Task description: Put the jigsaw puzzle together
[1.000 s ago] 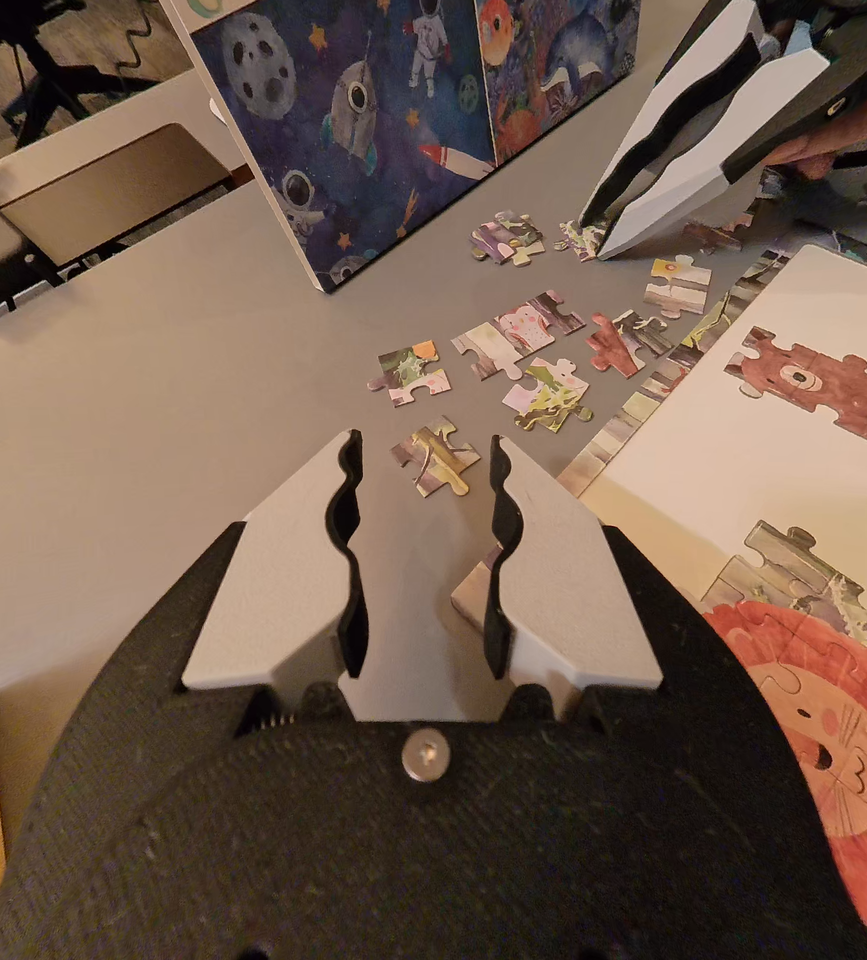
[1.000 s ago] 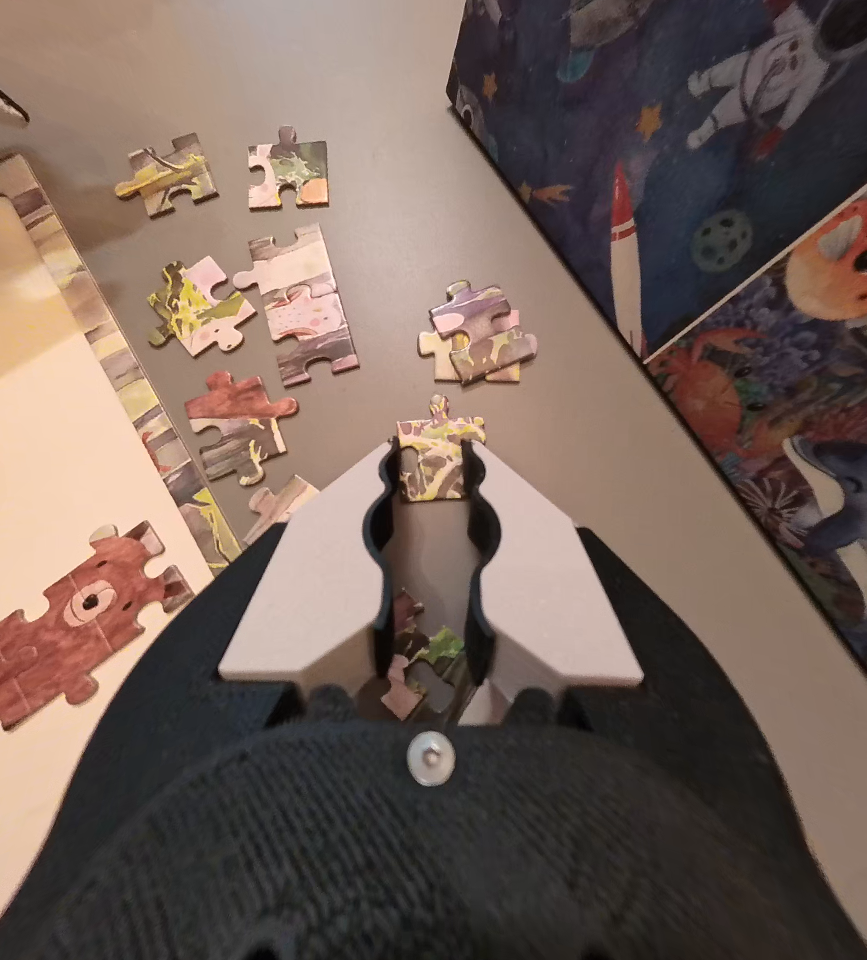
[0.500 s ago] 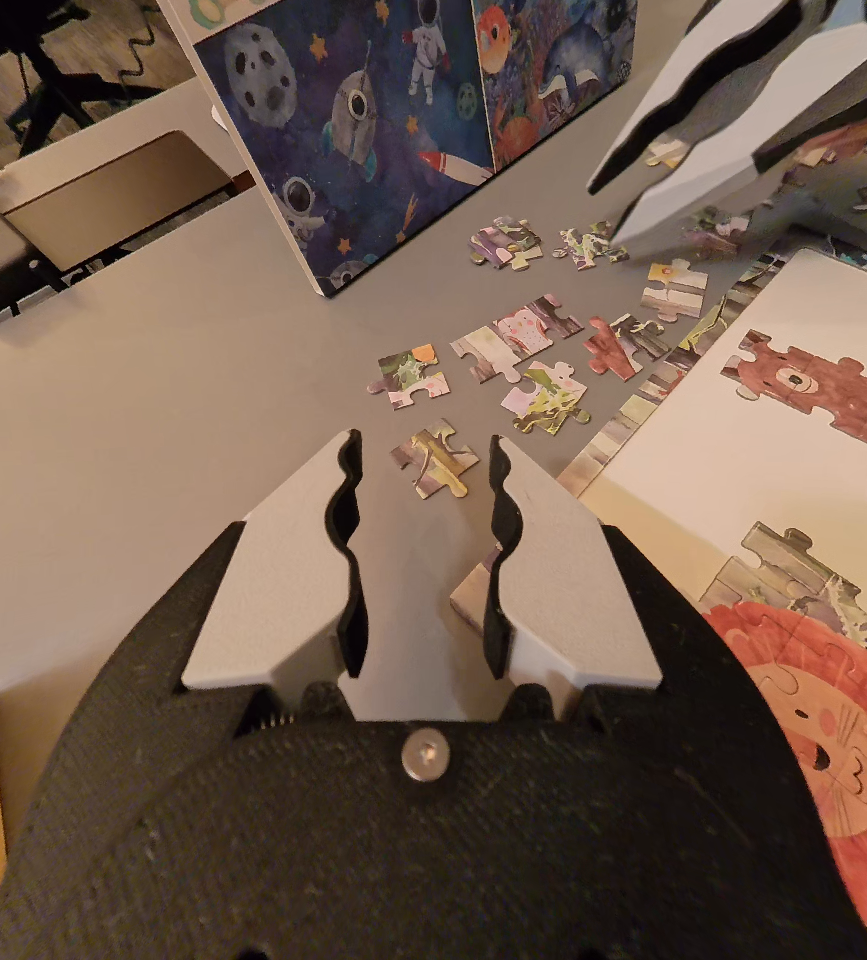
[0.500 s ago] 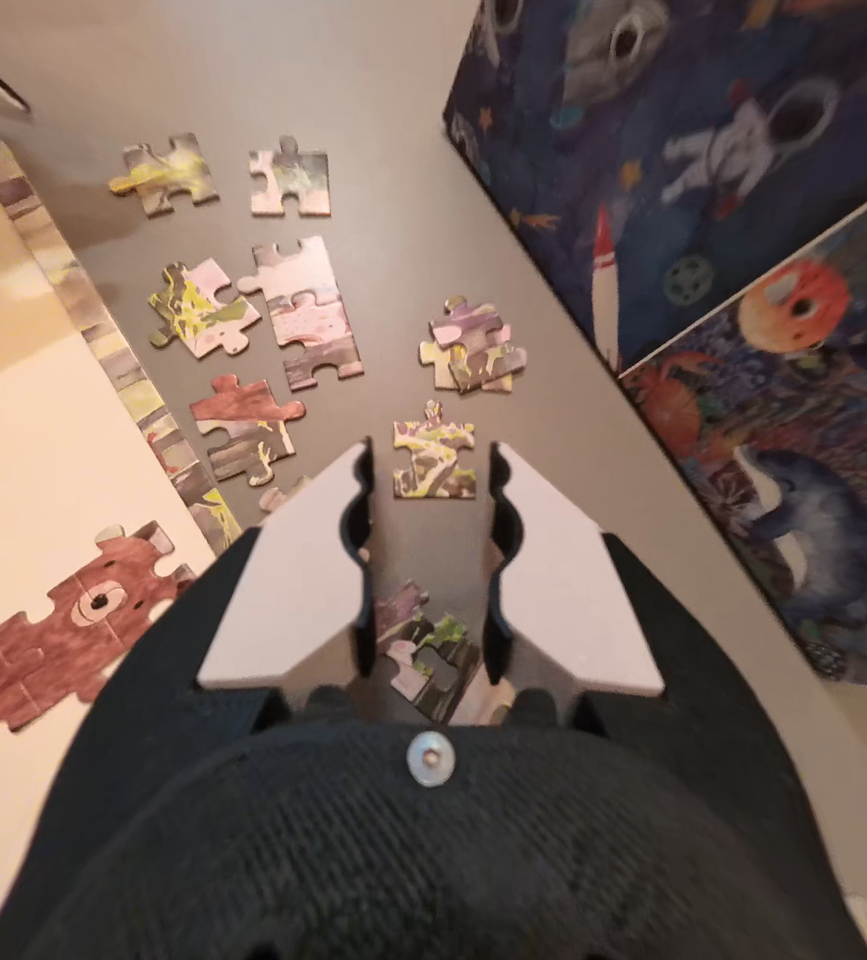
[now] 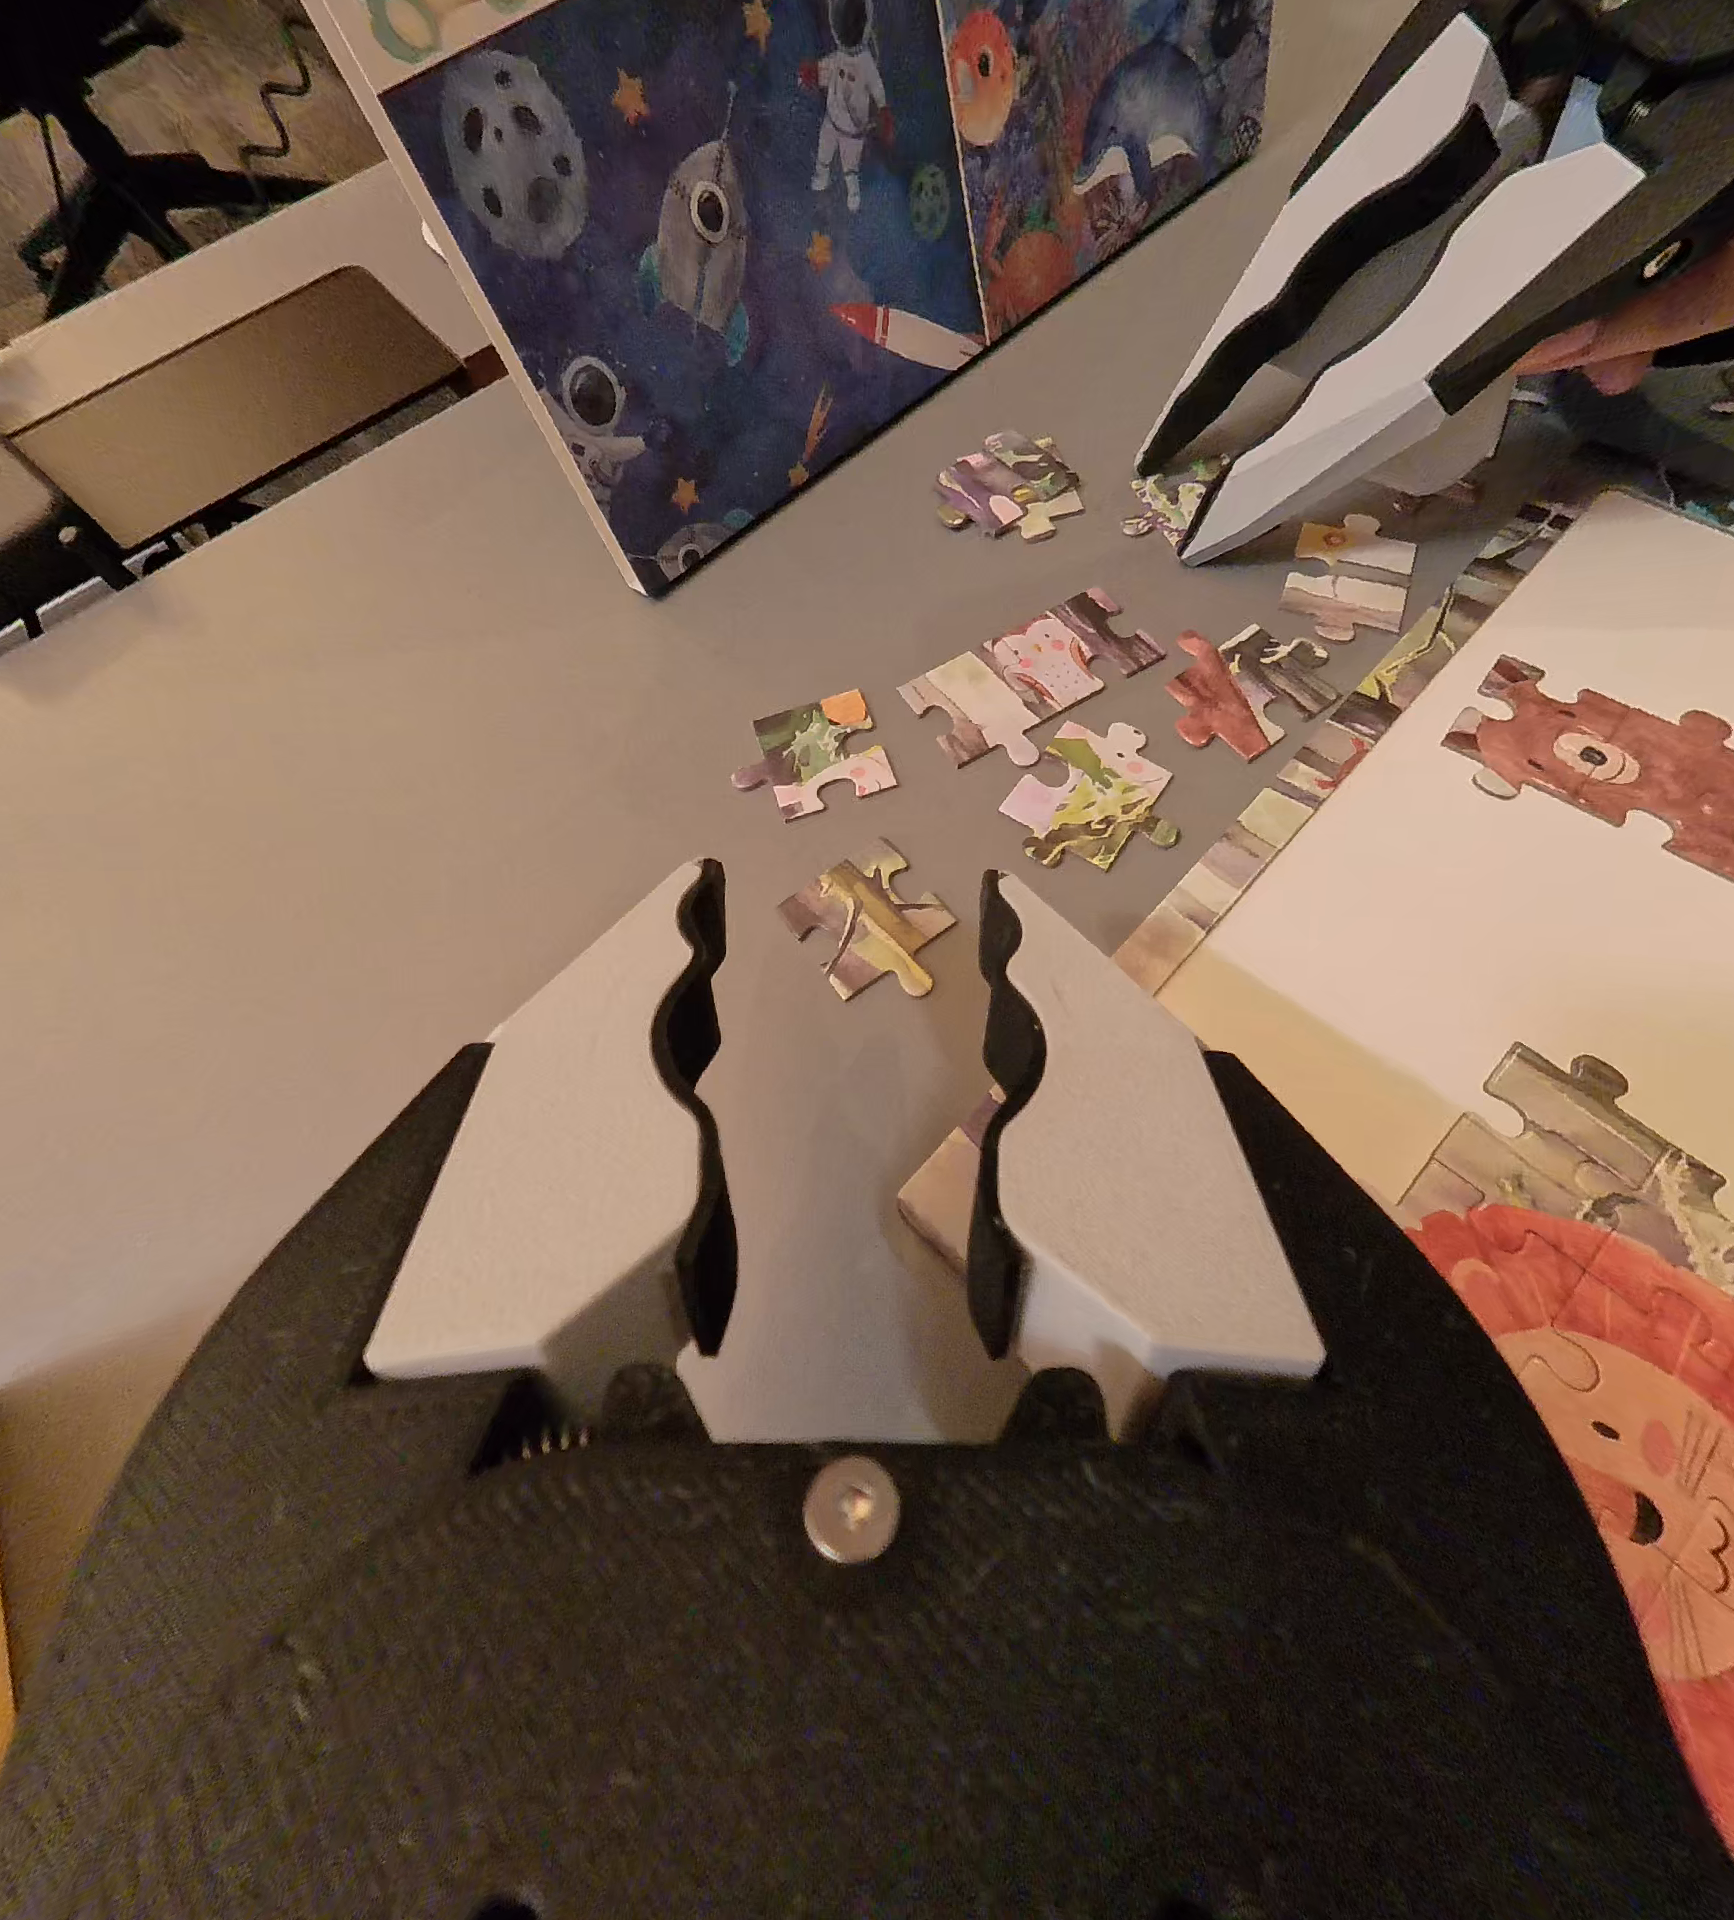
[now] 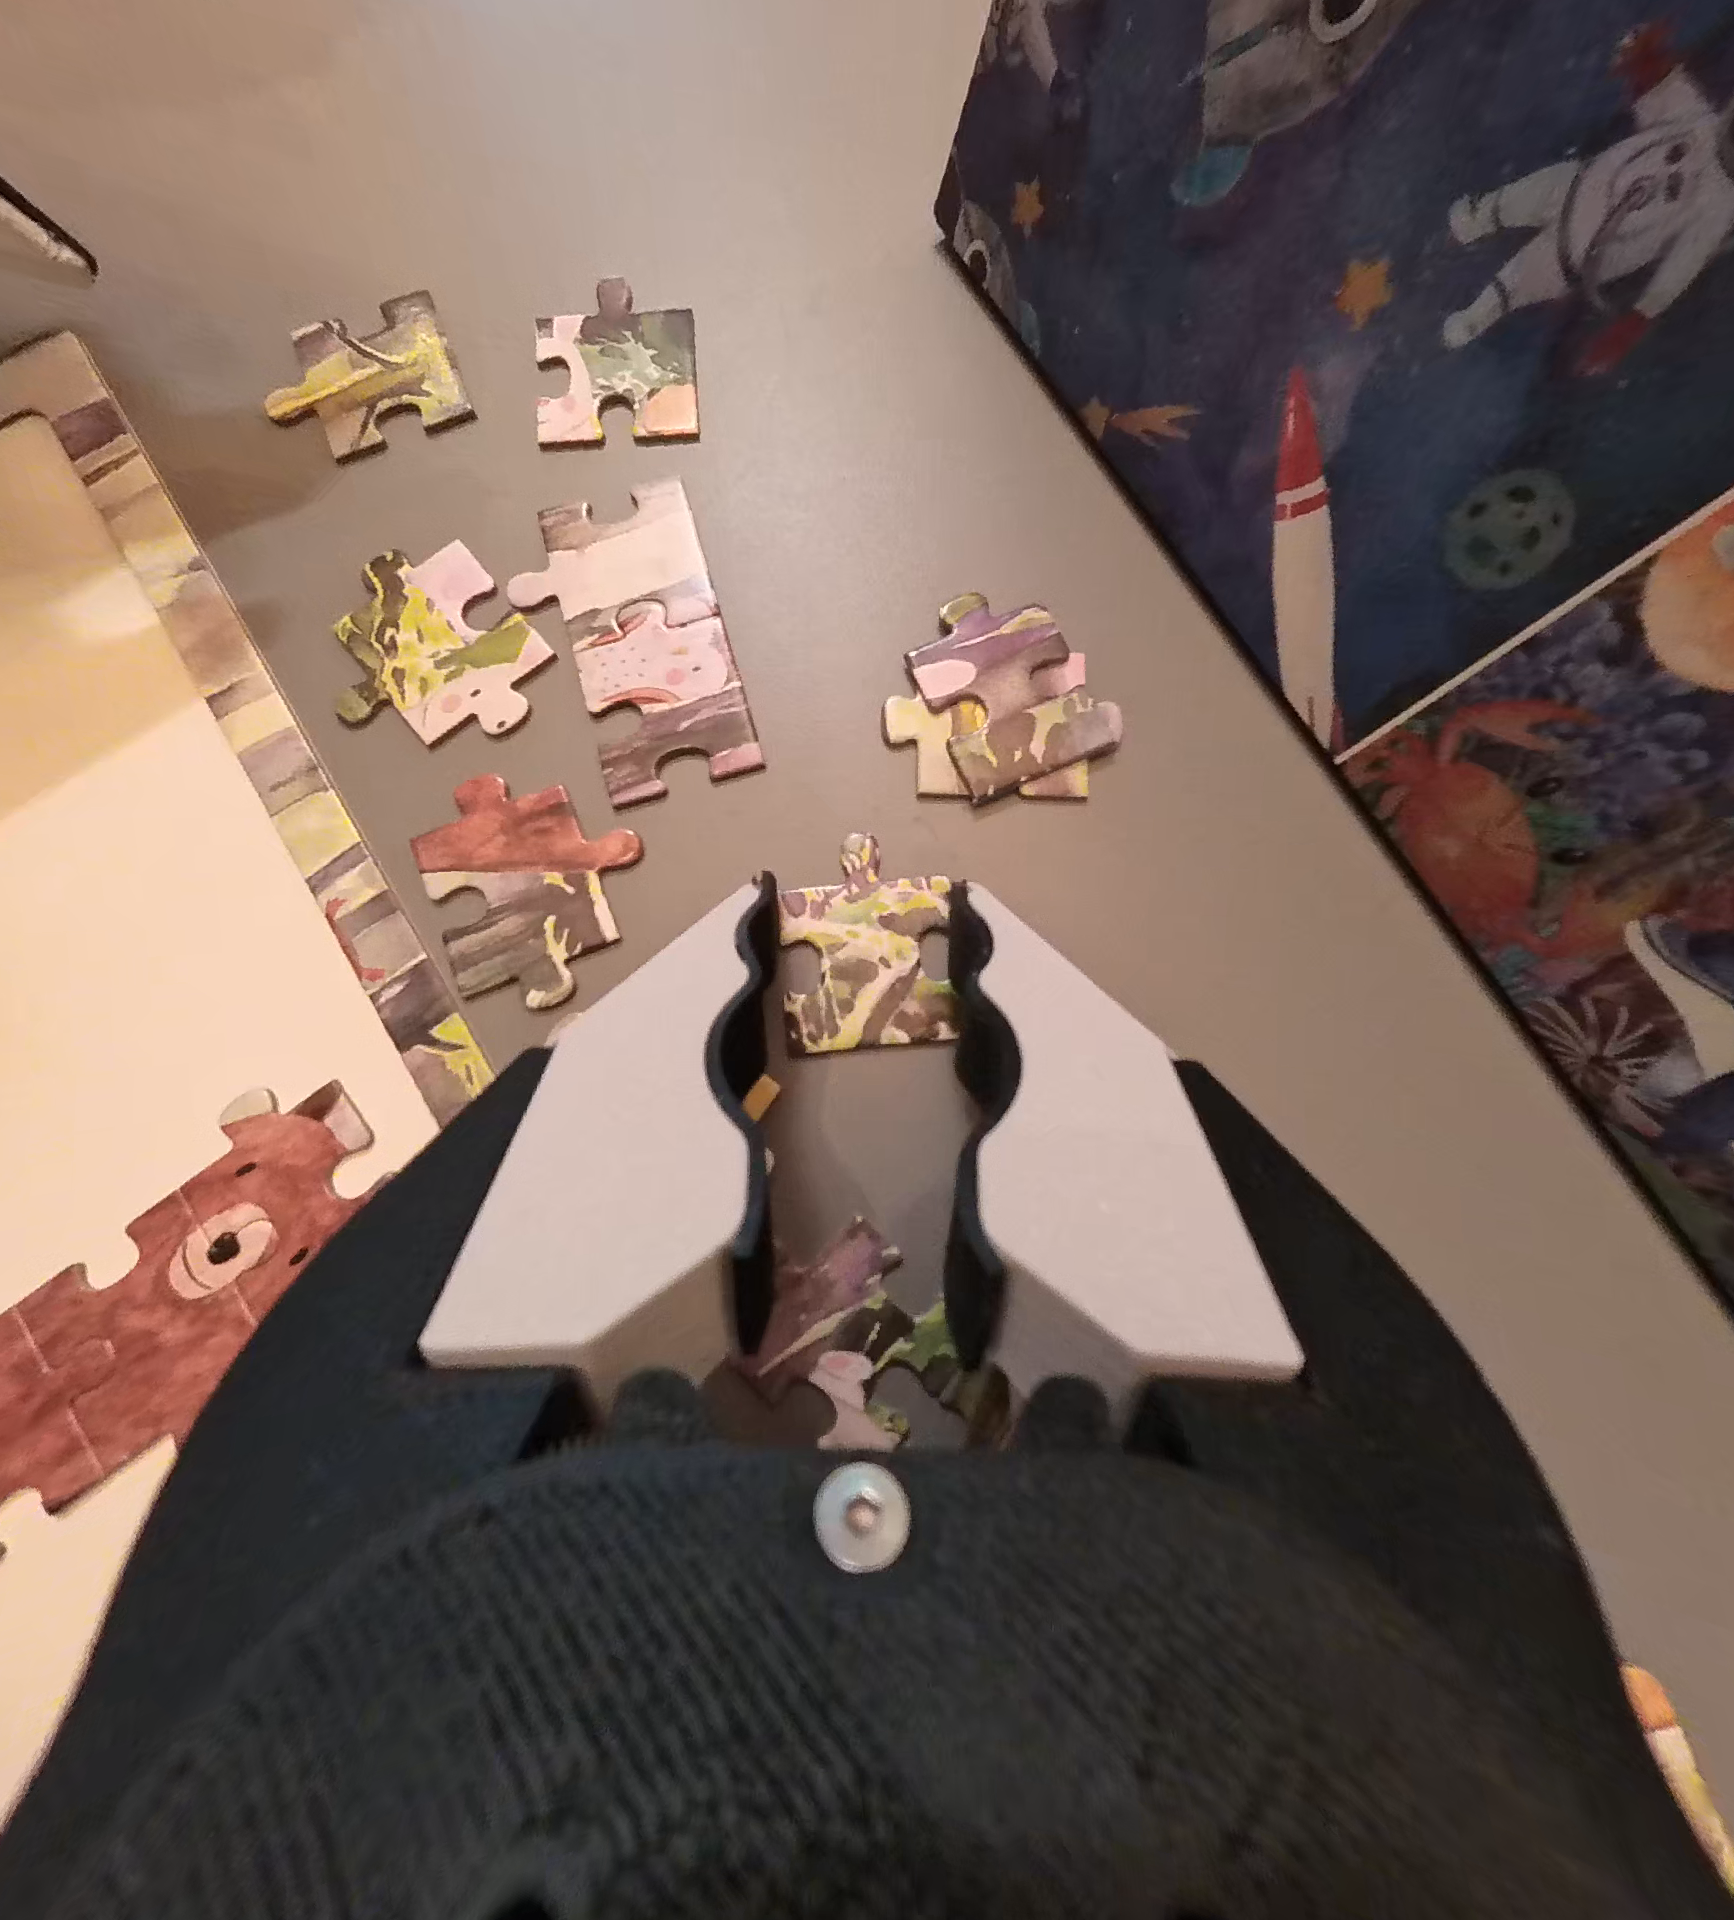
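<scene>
My right gripper (image 6: 863,899) is low over the grey table, its jaws closed against both sides of a green-and-purple puzzle piece (image 6: 868,977) lying flat. It also shows in the left wrist view (image 5: 1185,509), tips down on that piece (image 5: 1164,499). My left gripper (image 5: 847,873) is open and empty above the table, with a yellow-and-purple piece (image 5: 868,920) just ahead of its tips. The puzzle board (image 5: 1362,935) lies to its right, with joined brown bear pieces (image 5: 1652,779) and a lion section (image 5: 1673,1455) in it.
Several loose pieces (image 6: 634,644) lie between the board's patterned frame (image 6: 323,831) and an upright box with space and sea pictures (image 6: 1414,364). A small stack of pieces (image 6: 998,717) sits near the box. More pieces lie under my right gripper (image 6: 842,1340). From the left gripper's tips to the yellow-and-purple piece (image 5: 868,920) is close to 4 centimeters. Look for it in the right wrist view (image 6: 364,364) too.
Half a second ago my right gripper was open and raised, with the green-and-purple piece lying free. It has come back down and closed on the piece. My left gripper has stayed put.
</scene>
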{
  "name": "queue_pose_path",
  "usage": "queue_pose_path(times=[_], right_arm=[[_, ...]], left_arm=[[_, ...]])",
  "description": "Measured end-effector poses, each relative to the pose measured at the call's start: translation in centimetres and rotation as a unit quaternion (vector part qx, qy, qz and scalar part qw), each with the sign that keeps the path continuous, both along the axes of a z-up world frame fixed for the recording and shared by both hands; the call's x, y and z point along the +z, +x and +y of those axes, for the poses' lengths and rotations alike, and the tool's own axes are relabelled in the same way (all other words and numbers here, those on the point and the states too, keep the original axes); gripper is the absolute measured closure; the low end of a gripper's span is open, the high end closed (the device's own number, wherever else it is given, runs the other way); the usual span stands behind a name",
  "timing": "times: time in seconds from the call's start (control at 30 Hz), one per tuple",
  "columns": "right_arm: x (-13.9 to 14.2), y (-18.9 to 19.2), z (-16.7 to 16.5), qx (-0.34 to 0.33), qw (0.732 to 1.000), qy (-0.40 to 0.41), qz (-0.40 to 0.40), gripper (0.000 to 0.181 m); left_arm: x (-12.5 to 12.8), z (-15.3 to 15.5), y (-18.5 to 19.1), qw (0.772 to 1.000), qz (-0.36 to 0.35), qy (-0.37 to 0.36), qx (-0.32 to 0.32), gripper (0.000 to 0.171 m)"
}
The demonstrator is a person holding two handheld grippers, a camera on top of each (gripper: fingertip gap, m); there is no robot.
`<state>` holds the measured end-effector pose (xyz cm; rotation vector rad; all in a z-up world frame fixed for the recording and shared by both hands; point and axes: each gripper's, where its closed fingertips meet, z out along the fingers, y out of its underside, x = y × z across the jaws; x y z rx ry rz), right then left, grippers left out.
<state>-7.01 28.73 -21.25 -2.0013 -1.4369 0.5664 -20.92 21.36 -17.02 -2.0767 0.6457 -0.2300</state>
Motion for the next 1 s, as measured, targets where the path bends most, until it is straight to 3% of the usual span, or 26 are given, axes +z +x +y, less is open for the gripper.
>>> queue_pose_path(times=[0.1, 0.13, 0.17, 0.3, 0.4, 0.47, 0.5, 0.53, 0.6, 0.67, 0.83, 1.0], right_arm=[[0.4, 0.1, 0.0, -0.001, 1.000, 0.006, 0.004, 0.151], [0.8, 0.0, -0.2, 0.002, 1.000, 0.008, 0.011, 0.174], [1.6, -0.1, -0.4, 0.005, 1.000, 0.012, 0.025, 0.181], [4.6, -0.4, -2.6, 0.017, 0.998, 0.008, 0.064, 0.176], [5.9, 0.4, -2.6, 0.000, 0.996, 0.056, 0.063, 0.178], [6.1, 1.2, -1.4, -0.023, 0.995, 0.070, 0.060, 0.169], [5.5, 1.7, -0.6, -0.040, 0.996, 0.063, 0.055, 0.156], [4.5, 2.3, 0.2, -0.057, 0.996, 0.050, 0.042, 0.142], [2.5, 3.9, 1.7, -0.089, 0.995, 0.030, 0.013, 0.131], [1.8, 5.5, 2.9, -0.115, 0.993, 0.031, 0.013, 0.130], [3.3, 6.9, 4.3, -0.138, 0.988, 0.009, 0.076, 0.127], [1.1, 6.0, 4.5, -0.142, 0.988, -0.025, 0.055, 0.118]], left_arm=[[0.0, 0.0, 0.0, 1.000, 0.000, 0.001, 0.000, 0.124], [0.0, 0.0, 0.0, 1.000, 0.000, 0.001, 0.000, 0.124], [0.0, 0.0, 0.0, 1.000, 0.000, 0.001, 0.000, 0.124], [0.0, 0.0, 0.0, 1.000, -0.002, 0.001, 0.000, 0.124], [0.1, 0.0, 0.1, 1.000, -0.004, 0.002, -0.002, 0.124], [0.1, -0.1, 0.2, 1.000, -0.004, 0.002, -0.004, 0.124], [0.1, -0.1, 0.3, 1.000, -0.002, 0.002, -0.005, 0.124], [0.2, -0.1, 0.4, 1.000, 0.000, 0.004, -0.006, 0.124], [0.2, -0.1, 0.5, 1.000, 0.003, 0.006, -0.008, 0.124], [0.2, -0.1, 0.4, 1.000, 0.004, 0.006, -0.007, 0.124], [0.2, -0.2, 0.4, 1.000, 0.000, 0.005, -0.008, 0.124], [-0.1, -0.2, 0.7, 1.000, 0.008, 0.003, -0.011, 0.124]])
